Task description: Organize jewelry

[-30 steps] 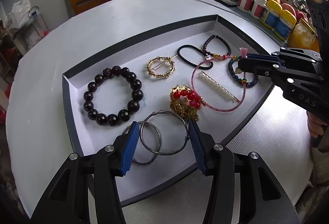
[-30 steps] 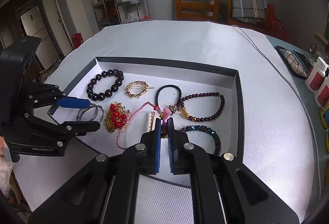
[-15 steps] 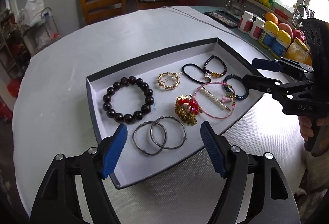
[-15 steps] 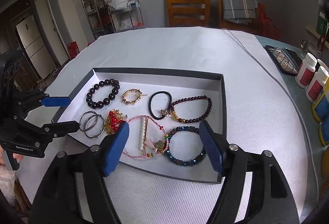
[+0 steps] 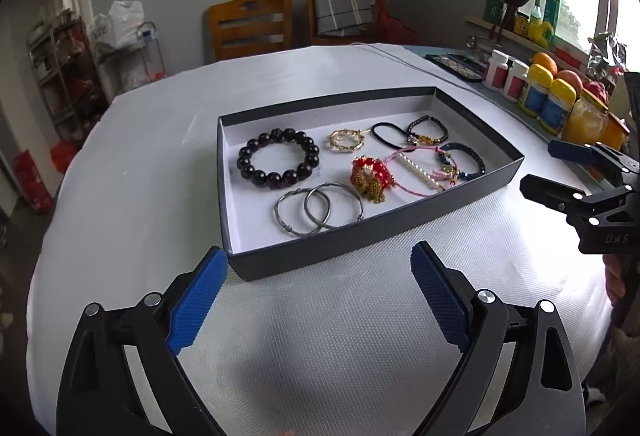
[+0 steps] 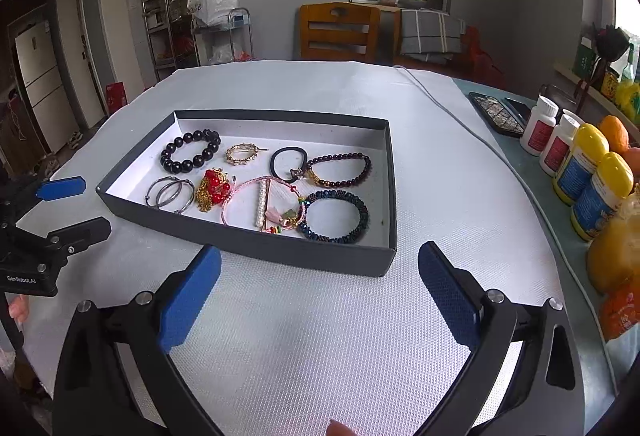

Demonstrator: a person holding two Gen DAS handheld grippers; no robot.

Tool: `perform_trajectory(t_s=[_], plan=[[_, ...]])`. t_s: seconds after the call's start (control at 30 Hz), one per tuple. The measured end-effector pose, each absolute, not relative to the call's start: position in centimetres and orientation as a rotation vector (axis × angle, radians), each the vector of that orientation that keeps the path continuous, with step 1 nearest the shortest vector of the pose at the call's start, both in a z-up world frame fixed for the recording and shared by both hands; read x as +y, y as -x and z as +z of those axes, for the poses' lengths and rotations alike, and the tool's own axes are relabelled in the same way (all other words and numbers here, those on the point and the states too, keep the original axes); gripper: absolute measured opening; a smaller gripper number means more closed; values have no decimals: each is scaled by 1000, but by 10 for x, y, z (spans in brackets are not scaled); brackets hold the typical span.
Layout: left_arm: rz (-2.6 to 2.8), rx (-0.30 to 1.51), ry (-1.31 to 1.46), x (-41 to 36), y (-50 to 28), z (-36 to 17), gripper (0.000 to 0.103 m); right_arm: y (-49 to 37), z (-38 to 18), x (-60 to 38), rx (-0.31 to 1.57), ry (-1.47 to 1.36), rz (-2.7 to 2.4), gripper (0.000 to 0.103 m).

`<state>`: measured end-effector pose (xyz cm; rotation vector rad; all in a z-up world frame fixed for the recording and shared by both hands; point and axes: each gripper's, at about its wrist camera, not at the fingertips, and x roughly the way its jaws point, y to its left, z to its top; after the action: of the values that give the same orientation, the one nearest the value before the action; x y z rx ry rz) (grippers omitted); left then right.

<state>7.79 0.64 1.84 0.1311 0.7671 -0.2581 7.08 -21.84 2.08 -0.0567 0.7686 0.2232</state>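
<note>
Both tongs have drawn back from the shallow dark-grey cardboard tray (image 5: pixel 372 236) since the earlier frames, and their jaws have just been opening with nothing between them.

From the left wrist view, the left gripper (image 5: pixel 316 300) stands wide open over the white textured table cover (image 5: pixel 340 336), just short of the tray's near wall. Ahead of it lie two thin silver bangles (image 5: pixel 316 210), overlapping; beyond them one large dark round-bead bracelet (image 5: pixel 278 164). Ahead and to the right sit one red-and-gold beaded ornament (image 5: pixel 370 176) and one pink cord bracelet (image 5: pixel 416 172) with one white pearl bar clip (image 5: pixel 418 168) lying across it. The right gripper (image 5: pixel 560 172) shows at the right edge, open and empty.

From the right wrist view, the right gripper (image 6: pixel 320 288) gapes wide, clear of the tray. Directly ahead lies one dark blue beaded bracelet (image 6: pixel 336 216); farther on, one purple bead bracelet (image 6: pixel 340 170), one black elastic hair tie (image 6: pixel 289 164) and one gold ring-shaped hair clip (image 6: pixel 242 154). Ten pieces in all rest in the tray.
</note>
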Motion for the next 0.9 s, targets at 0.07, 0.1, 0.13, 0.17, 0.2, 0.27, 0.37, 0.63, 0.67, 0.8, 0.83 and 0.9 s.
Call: perform_trajectory(t_s=[0.07,0.1,0.13,0.17,0.2,0.27,0.37,0.63,0.67,0.8,0.83,0.9], plan=[[-239,741,-136,6,-74,13,95,-70,15,-217,772,53,218,97],[-238,734,-127,7,-74,11,95,-70,12,-216,777,49,217,97],[-243,732,-108,8,-73,9,95,-70,10,-216,778,45,216,97],[-253,734,-93,10,-73,7,95,-69,8,-216,776,43,213,97],[-255,737,-86,11,-73,5,95,-69,6,-216,771,45,207,97],[-240,738,-92,12,-73,3,95,-68,5,-216,759,57,194,97],[-235,714,-90,13,-71,6,95,-67,3,-215,749,71,195,97],[-230,708,-92,11,-71,7,95,-67,3,-220,741,48,190,97],[-229,706,-92,11,-70,7,95,-66,3,-221,740,46,189,97],[-228,696,-101,10,-69,8,96,-64,3,-219,740,51,196,97],[-226,694,-105,9,-69,8,96,-63,4,-219,736,52,196,97],[-228,693,-109,10,-68,8,96,-63,4,-220,732,52,192,97]])
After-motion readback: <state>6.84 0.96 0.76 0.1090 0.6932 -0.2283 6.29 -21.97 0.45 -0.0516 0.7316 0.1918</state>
